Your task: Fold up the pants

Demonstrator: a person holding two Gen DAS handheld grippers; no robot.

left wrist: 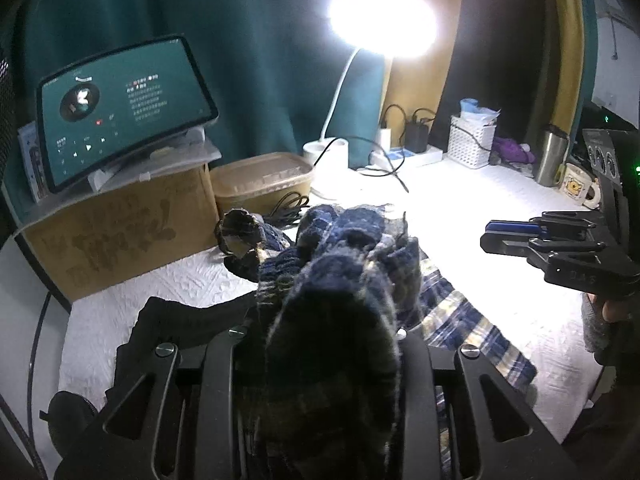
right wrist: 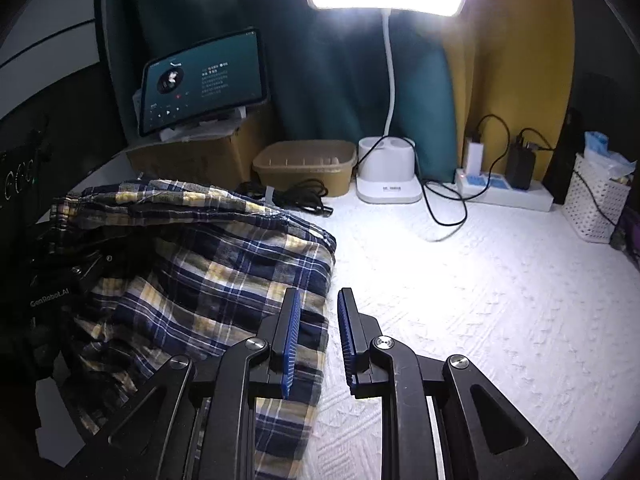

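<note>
Soft, light plaid pants (right wrist: 208, 276) bunch in the clamped left gripper (left wrist: 332, 344); the right gripper (right wrist: 318, 336), jaws apart and empty, should probably pinch the hem edge.

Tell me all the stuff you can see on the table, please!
plaid pants: one, blue, white and yellow, left half of table
tablet: one, screen lit teal, propped on cardboard box
cardboard box: one, brown, back left
tub: one, tan, beside box
desk lamp: one, white, lit, back middle
power strip: one, white, chargers plugged in
basket: one, white, back right
mug: one, cream, right edge
left claw: black, shut on pants
right claw: black, blue pads, open, holding nothing
</note>
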